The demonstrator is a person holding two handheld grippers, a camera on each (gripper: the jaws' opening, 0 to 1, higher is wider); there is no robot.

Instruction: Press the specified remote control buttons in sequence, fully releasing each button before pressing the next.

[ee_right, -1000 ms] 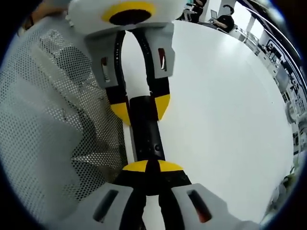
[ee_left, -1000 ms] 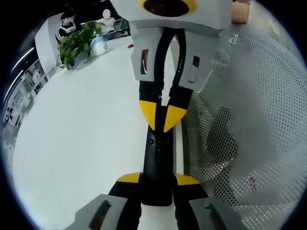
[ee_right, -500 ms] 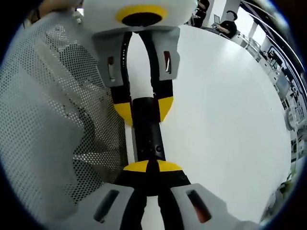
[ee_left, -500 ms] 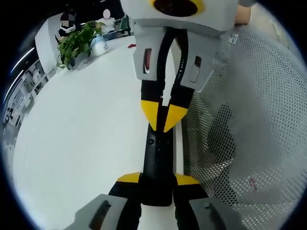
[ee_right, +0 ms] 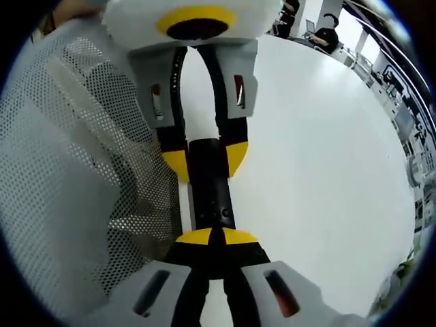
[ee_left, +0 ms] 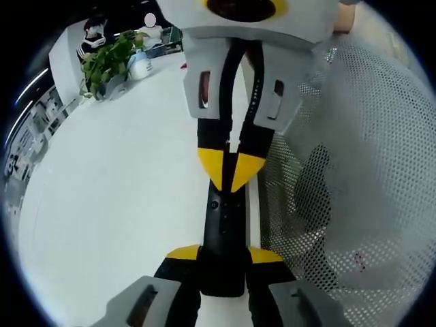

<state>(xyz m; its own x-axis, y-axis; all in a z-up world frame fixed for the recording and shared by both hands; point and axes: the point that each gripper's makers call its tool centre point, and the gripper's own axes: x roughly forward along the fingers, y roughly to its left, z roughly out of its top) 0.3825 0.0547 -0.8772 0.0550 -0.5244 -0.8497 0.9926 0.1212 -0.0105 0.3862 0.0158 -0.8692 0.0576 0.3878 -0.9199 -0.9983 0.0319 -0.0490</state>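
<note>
A slim black remote [ee_left: 223, 218] lies lengthwise over the white table [ee_left: 102, 191]. My left gripper [ee_left: 223, 254] is shut on its near end, one yellow tip on each side. My right gripper [ee_left: 228, 170] comes down from the top of the left gripper view, its yellow tips shut together and resting on the remote's button face. In the right gripper view, my right gripper [ee_right: 211, 237] touches the remote [ee_right: 211, 194] with shut tips. The left gripper [ee_right: 206, 160] clamps its far end there.
A person's pale perforated-mesh garment [ee_left: 354, 170] runs along one side of the remote, seen too in the right gripper view [ee_right: 68, 170]. A potted plant [ee_left: 109, 58] stands at the table's far edge. Seated people [ee_right: 320, 30] are at desks beyond the table.
The right gripper's shut tips have edged a little lower along the remote. The left gripper's hold on the remote is unchanged.
</note>
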